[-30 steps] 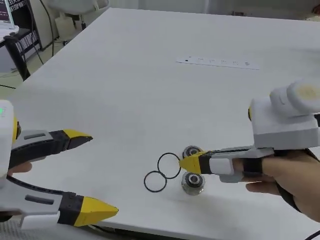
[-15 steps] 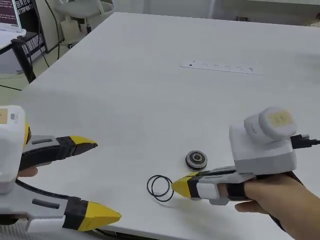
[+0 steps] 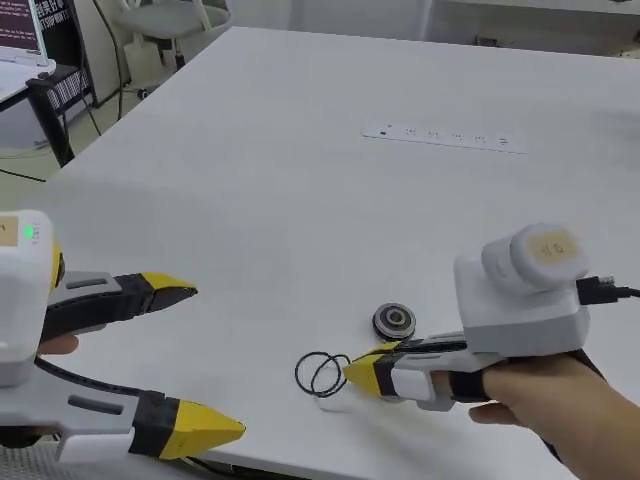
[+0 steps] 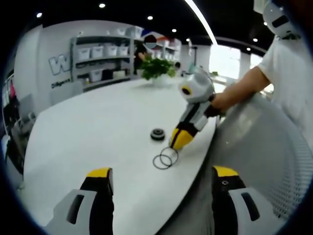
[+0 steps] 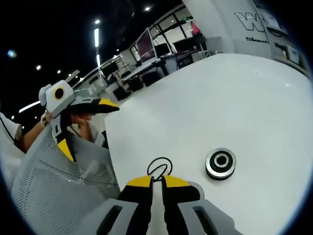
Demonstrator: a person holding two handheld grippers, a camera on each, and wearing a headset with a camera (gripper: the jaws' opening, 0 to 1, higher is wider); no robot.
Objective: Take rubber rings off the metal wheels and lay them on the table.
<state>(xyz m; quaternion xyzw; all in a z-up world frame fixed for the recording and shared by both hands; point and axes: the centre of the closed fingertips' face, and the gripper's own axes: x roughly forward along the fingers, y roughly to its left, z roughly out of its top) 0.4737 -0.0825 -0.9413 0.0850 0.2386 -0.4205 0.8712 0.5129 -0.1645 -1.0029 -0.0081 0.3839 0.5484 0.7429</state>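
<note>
2 rubber rings [image 3: 322, 374] are laid overlapping near the surface's [image 3: 300, 180] front edge, beside 1 apparently bare metal wheel [image 3: 394, 321]; the task is judged nearly done. The right gripper [image 3: 352, 372] jaws are closed at the rings, any grip undeterminable. The left gripper [image 3: 214, 362] jaws are spread wide, empty.

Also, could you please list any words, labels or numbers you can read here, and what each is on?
"W": big letter on the back wall, seen from both gripper views.
Smaller line under it: too blurred to read.
Sign at the head view's top left: print too blurred.
Marks on the white strip: too small.
</note>
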